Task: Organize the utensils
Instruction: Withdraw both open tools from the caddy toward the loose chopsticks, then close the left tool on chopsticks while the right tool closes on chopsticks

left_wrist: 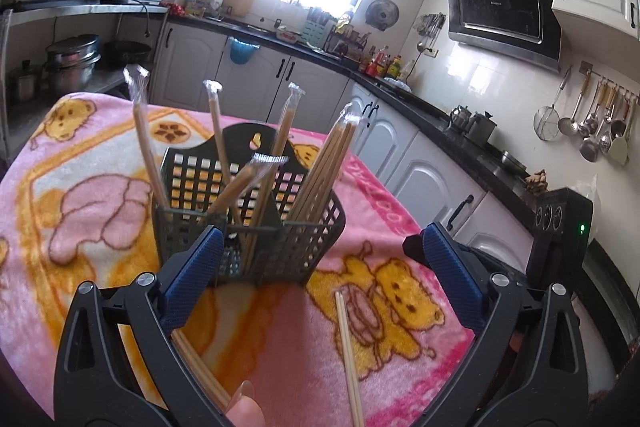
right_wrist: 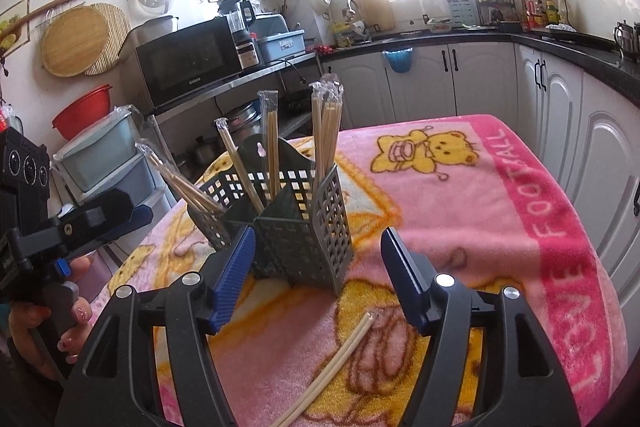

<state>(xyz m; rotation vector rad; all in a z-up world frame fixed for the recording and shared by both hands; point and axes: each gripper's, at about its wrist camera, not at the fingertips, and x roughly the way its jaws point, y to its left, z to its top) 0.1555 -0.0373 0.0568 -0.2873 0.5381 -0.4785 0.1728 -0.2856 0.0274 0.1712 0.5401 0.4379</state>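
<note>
A dark mesh utensil caddy (left_wrist: 256,227) stands on the pink bear blanket (left_wrist: 100,211), holding several plastic-wrapped chopstick pairs (left_wrist: 324,171). It also shows in the right wrist view (right_wrist: 304,227). My left gripper (left_wrist: 320,247) is open, its left finger beside the caddy's front. A loose chopstick pair (left_wrist: 350,355) lies on the blanket between the fingers, another pair (left_wrist: 196,367) lies low left. My right gripper (right_wrist: 318,251) is open, empty, just before the caddy. A loose pair (right_wrist: 332,367) lies under it.
The left gripper body and the hand holding it (right_wrist: 60,239) show at the left of the right wrist view. Kitchen counters (left_wrist: 420,103) and white cabinets (right_wrist: 580,131) ring the table. A microwave (right_wrist: 188,63) sits on a steel shelf at left.
</note>
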